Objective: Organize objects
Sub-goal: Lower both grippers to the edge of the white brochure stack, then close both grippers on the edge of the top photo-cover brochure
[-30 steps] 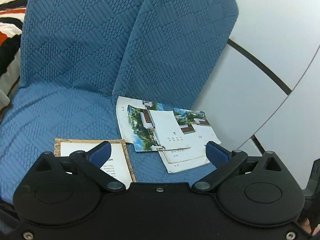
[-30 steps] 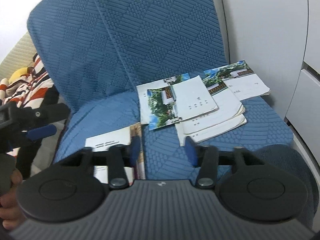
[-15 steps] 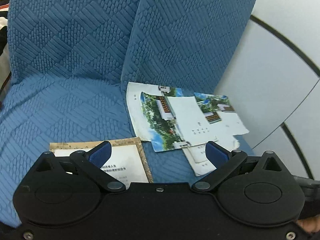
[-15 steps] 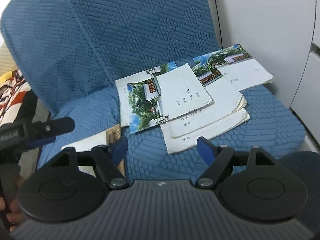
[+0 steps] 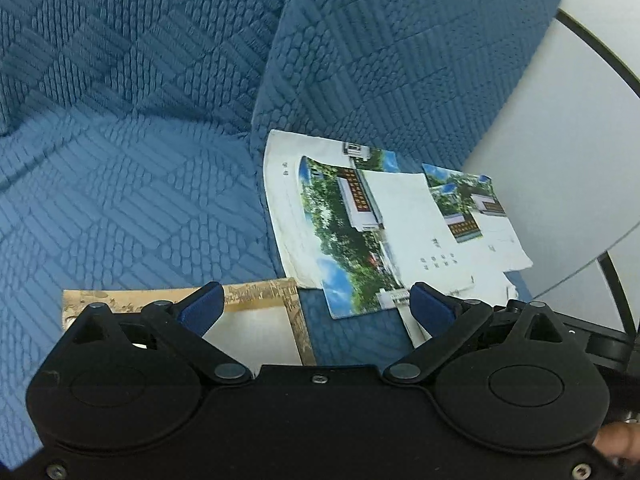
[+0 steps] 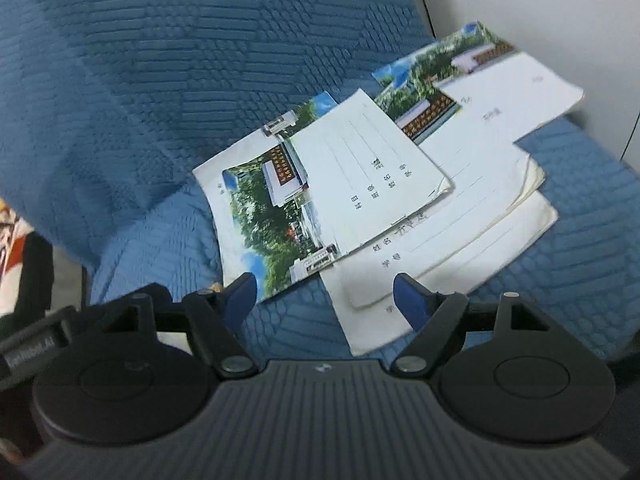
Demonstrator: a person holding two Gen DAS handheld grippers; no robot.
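Several photo-covered booklets (image 5: 380,232) lie fanned in an untidy pile on the blue sofa seat (image 5: 120,208), close to its right end. A tan-bordered booklet (image 5: 260,320) lies apart from the pile, to its left. My left gripper (image 5: 316,304) hangs open above the gap between that booklet and the pile, with nothing between its blue pads. In the right wrist view the top booklet (image 6: 340,184) overlaps plain white ones (image 6: 460,232). My right gripper (image 6: 325,296) is open over the pile's near edge and grips nothing.
The quilted blue backrest (image 5: 400,60) rises right behind the pile. A white panelled wall (image 5: 560,140) bounds the sofa on the right. A striped cushion (image 6: 12,248) shows at the far left. Bare seat cover (image 6: 580,208) lies to the right of the pile.
Both grippers have come down and closer to the seat, so the booklets look larger. The right gripper's jaws have spread wider. The booklets have not moved.
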